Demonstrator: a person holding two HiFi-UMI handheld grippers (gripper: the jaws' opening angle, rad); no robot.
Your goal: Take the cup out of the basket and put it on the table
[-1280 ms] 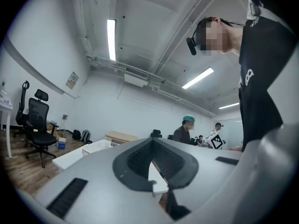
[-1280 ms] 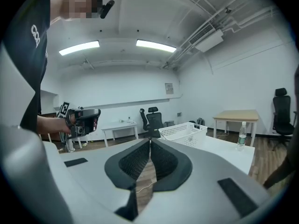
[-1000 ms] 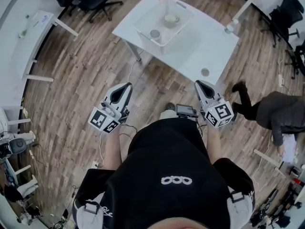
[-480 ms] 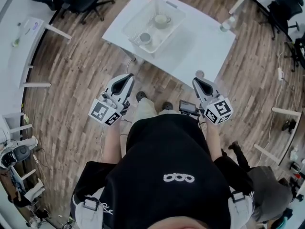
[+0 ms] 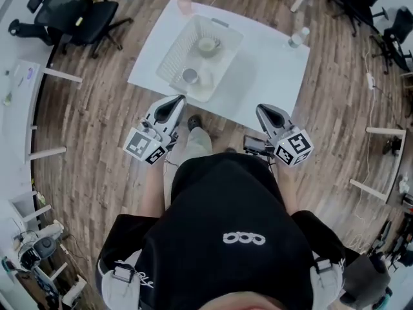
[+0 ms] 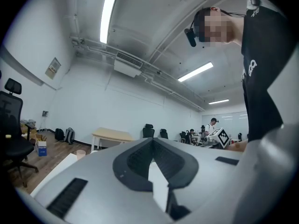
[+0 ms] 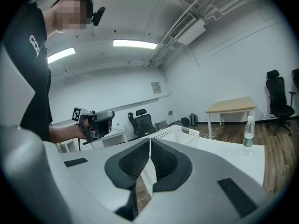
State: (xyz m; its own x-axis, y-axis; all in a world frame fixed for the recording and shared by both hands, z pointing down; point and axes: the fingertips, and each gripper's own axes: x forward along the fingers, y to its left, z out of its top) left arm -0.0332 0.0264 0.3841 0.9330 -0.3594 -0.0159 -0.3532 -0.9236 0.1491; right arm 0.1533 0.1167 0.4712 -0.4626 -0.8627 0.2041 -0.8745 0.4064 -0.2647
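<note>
A white mesh basket (image 5: 173, 55) stands on the white table (image 5: 271, 63) ahead of me. In it lie a cream cup (image 5: 208, 45) at the far end and a small grey cup (image 5: 190, 75) nearer me. My left gripper (image 5: 177, 100) is shut and empty, its tip just short of the table's near edge by the basket. My right gripper (image 5: 261, 108) is also shut and empty, at the near edge further right. In the right gripper view the basket (image 7: 175, 133) shows beyond the closed jaws, with the left gripper (image 7: 96, 122) off to the side.
A pink cup (image 5: 185, 5) sits at the table's far corner, and a plastic bottle (image 5: 297, 37) stands near its right edge. A black office chair (image 5: 71, 11) is at the far left, more chairs at the far right. Wooden floor surrounds the table.
I have walked toward the table; it and the basket now lie much closer to both grippers. The person crouching at the right has left the view. Both grippers stay shut.
</note>
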